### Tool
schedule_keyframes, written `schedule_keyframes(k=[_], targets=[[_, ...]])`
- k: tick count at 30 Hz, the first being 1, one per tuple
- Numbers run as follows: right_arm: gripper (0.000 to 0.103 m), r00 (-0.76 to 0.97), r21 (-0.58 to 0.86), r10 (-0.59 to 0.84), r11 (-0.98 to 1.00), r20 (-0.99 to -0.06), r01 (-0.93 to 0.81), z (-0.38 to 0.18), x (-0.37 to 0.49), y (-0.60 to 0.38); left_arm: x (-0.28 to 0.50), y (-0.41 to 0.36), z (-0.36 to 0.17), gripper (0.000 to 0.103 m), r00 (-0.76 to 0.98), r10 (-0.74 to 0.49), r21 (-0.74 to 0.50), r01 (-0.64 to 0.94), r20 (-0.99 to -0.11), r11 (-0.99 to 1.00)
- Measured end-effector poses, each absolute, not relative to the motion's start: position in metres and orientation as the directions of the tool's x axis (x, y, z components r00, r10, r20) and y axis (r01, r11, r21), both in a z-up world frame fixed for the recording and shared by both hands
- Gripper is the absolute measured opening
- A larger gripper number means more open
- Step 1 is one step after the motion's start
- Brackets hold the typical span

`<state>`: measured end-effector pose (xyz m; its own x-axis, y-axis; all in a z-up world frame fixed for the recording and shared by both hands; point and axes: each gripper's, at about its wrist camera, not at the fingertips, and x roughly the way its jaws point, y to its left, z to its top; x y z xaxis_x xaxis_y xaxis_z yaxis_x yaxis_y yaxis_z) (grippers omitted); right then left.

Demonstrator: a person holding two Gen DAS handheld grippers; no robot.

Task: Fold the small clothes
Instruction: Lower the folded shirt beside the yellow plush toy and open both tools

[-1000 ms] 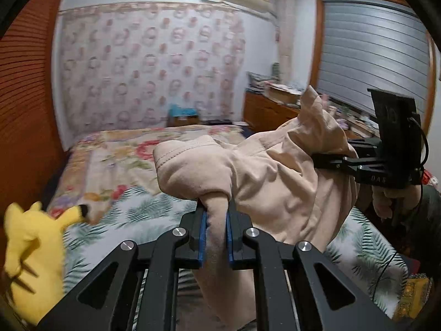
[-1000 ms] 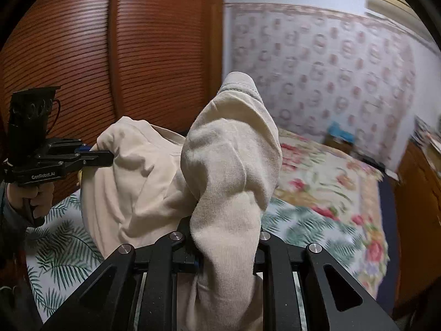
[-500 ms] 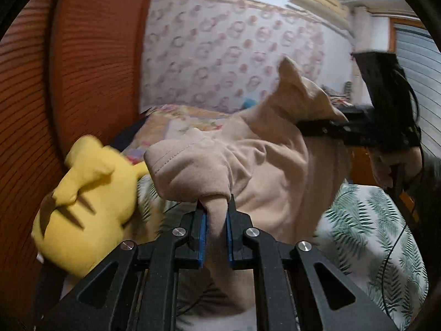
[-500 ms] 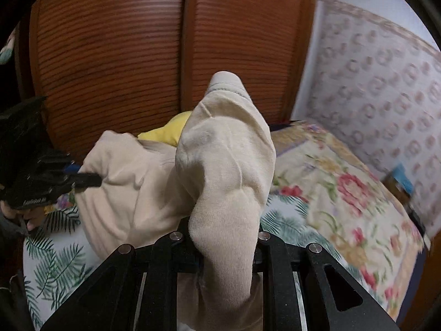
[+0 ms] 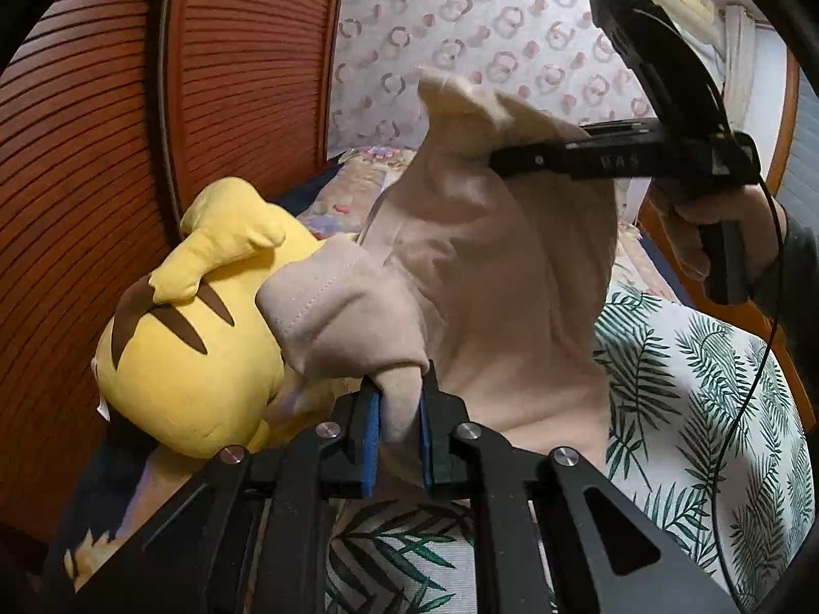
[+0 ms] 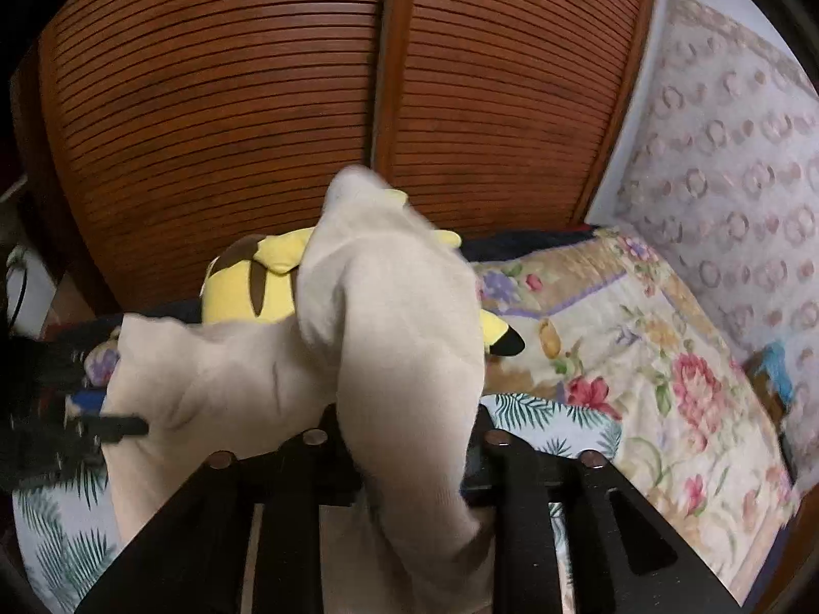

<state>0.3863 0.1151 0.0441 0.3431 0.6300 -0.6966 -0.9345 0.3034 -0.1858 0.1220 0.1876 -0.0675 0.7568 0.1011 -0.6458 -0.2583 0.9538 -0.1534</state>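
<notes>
**Beige garment strung between my two tongs above the bed**

Beige soft cotton garment hangs in the air between my two grippers, stretched over the bedspread printed with green fern leaves. My left gripper is clenched on a narrow pinch of the cloth: the fabric runs straight down between the blue pads, and a stitched hem bunches up just above them. From there the garment rises and spreads to my right gripper, which meets it at an upper corner where two small peaks of cloth stick up.

From my right wrist view, a thick fold of the garment drapes over and down between the black fingers of that gripper. Its jaws are opening, with the cloth between them; the fold covers the pads, so I cannot tell whether they still press it.

A yellow plush toy with brown stripes lies behind the garment, touching it, beside the slatted brown wooden wardrobe doors. A flowered quilt covers the far part of the bed.
</notes>
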Motion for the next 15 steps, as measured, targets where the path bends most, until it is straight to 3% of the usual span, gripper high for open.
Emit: schedule_keyframes(k=[3, 5, 9, 11, 15], targets=[[0.060, 0.368, -0.142, 0.635, 0.378, -0.680, -0.915, 0.044, 0.384, 0.105, 0.120, 0.188, -0.067, 0.019, 0.755, 0.120, -0.138, -0.270, -0.644, 0.953], [0.061, 0.397, -0.137, 0.633, 0.419, -0.665, -0.898, 0.044, 0.384, 0.096, 0.114, 0.188, -0.064, 0.034, 0.767, 0.129, -0.140, -0.274, -0.628, 0.951], [0.061, 0.450, -0.125, 0.634, 0.489, -0.629, -0.863, 0.047, 0.372, 0.068, 0.108, 0.188, -0.057, 0.052, 0.784, 0.126, -0.143, -0.264, -0.607, 0.954], [0.061, 0.476, -0.114, 0.630, 0.526, -0.613, -0.843, 0.047, 0.363, 0.052, 0.104, 0.184, -0.051, 0.078, 0.799, 0.120, -0.140, -0.247, -0.590, 0.959], [0.061, 0.535, -0.087, 0.618, 0.605, -0.577, -0.792, 0.048, 0.331, 0.014, 0.100, 0.172, -0.038, 0.087, 0.814, 0.120, -0.112, -0.221, -0.569, 0.969]])
